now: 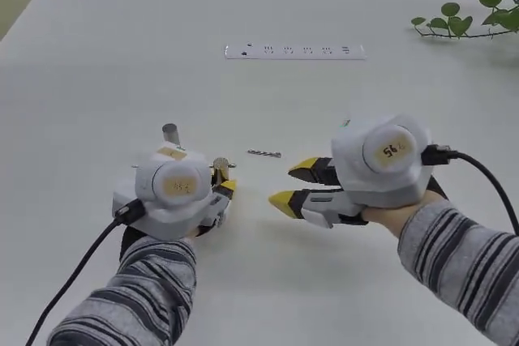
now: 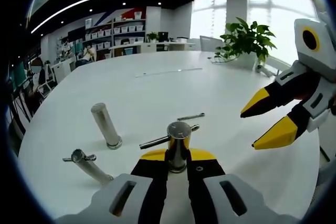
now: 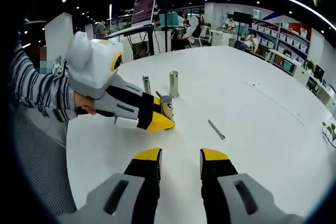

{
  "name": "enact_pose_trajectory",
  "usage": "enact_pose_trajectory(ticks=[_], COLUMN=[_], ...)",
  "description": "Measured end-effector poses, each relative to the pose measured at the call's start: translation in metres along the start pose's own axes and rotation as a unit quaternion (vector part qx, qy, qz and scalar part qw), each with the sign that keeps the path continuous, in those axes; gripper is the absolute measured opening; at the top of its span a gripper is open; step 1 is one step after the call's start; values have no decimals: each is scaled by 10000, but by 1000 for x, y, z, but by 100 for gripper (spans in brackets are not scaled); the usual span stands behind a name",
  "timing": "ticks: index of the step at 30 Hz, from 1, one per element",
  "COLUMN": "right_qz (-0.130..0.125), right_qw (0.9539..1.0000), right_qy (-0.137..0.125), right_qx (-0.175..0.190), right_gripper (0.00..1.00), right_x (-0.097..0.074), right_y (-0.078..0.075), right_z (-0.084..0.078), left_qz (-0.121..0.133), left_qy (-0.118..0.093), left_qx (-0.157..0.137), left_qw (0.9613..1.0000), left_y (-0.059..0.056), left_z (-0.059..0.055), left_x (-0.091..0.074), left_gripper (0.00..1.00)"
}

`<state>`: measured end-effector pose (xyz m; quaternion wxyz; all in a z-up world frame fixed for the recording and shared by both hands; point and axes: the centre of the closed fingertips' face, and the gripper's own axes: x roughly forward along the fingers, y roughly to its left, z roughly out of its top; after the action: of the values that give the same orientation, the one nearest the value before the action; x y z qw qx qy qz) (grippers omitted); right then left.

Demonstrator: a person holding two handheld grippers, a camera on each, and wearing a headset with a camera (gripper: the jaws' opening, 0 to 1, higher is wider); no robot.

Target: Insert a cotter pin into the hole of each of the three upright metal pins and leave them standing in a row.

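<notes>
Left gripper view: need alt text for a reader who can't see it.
The left claw grips an upright metal pin with a cotter pin through its top, on a white table. Left of it stand a bare pin and a second cottered pin; a loose cotter pin lies beyond; the open right claw sits at the right.

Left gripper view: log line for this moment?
left gripper: shut on metal pin, cotter pin through it | right gripper: open | loose cotter pin: on table | bare pin: upright
</notes>
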<state>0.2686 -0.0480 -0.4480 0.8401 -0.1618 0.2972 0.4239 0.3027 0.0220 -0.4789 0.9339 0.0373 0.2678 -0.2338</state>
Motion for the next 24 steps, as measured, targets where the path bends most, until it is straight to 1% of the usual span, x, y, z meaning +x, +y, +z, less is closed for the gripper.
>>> enact_pose_trajectory(ticks=[5,11,14,16,18,20,24], right_qz=[4,1,-13,-16,-23,4,29], right_qw=[10000,9999,9999,9999,9998,9995,9992], right_qy=[5,-1,-50,-91,-187,-285,-355], right_qx=[49,104,95,89,112,140,159], right_gripper=[25,26,26,26,26,26,26], right_x=[0,-4,-7,-8,-10,-10,-10], right_y=[1,0,0,0,1,3,6], right_z=[-2,0,4,6,12,17,24], left_qz=[64,49,52,44,23,-11,-55], left_qy=[-19,34,143,196,156,77,-30], left_qx=[-47,-101,-244,-187,-189,-263,-312], left_qw=[10000,9999,9996,9996,9997,9996,9995], left_y=[0,0,0,0,-2,-2,-2], left_z=[0,-2,-8,-10,-9,-6,-2], left_x=[0,0,-1,-3,-8,-12,-22], left_gripper=[10,10,11,12,13,15,21])
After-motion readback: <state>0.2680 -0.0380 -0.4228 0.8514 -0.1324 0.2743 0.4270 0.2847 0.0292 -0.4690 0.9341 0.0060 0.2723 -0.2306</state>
